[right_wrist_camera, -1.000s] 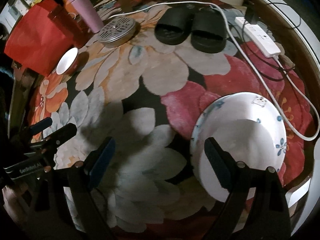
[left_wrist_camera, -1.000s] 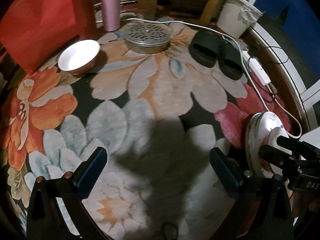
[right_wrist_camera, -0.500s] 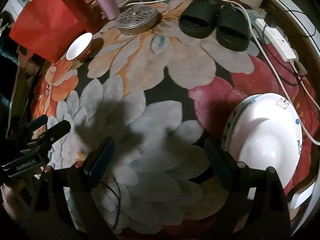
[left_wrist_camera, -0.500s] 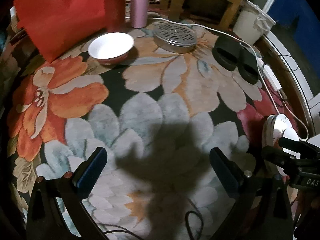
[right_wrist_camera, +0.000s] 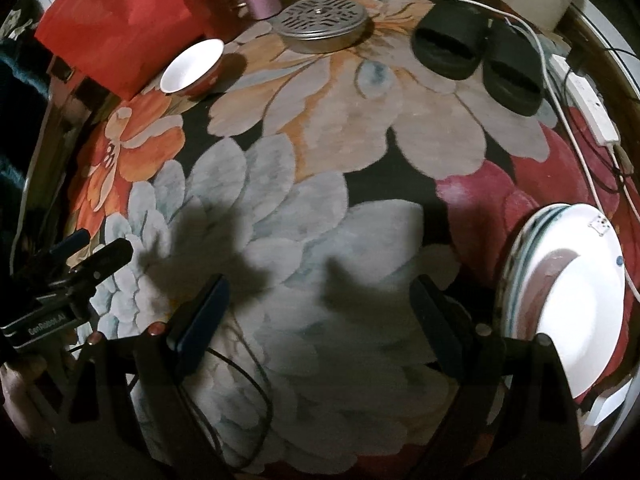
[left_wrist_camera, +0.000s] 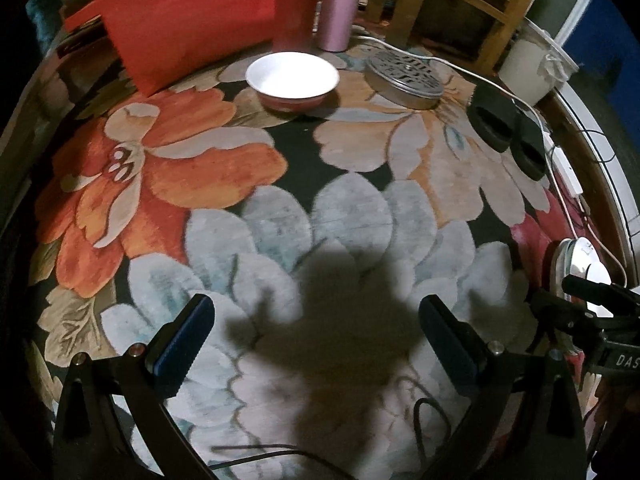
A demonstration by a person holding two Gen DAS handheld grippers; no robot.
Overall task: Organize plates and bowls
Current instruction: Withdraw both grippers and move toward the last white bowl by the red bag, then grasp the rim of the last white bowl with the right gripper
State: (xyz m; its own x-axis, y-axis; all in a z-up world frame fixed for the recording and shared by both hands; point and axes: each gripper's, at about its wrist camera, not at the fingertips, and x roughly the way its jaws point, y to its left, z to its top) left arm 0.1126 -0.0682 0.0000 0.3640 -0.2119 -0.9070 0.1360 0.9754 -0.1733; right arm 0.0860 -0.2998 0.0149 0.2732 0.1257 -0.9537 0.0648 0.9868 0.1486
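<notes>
A red bowl with a white inside (left_wrist_camera: 292, 76) sits on the floral rug far ahead of my left gripper (left_wrist_camera: 316, 340), which is open and empty. The bowl also shows at the upper left in the right wrist view (right_wrist_camera: 192, 67). A stack of white plates with blue trim (right_wrist_camera: 568, 296) lies on the rug just right of my right gripper (right_wrist_camera: 320, 320), which is open and empty. The stack's edge shows at the right in the left wrist view (left_wrist_camera: 580, 268), partly hidden by the other gripper.
A round perforated metal lid (left_wrist_camera: 406, 74), a pair of black slippers (right_wrist_camera: 480, 64), a pink tumbler (left_wrist_camera: 340, 4) and a red bag (left_wrist_camera: 180, 12) lie around the rug's far side. A white cable and power strip (right_wrist_camera: 588, 108) run along the right. A wooden chair (left_wrist_camera: 460, 8) stands behind.
Both grippers have swung left and pulled back. The red bowl now sits nearer the centre of the left wrist view; the plate stack has slid toward the right edge of both views.
</notes>
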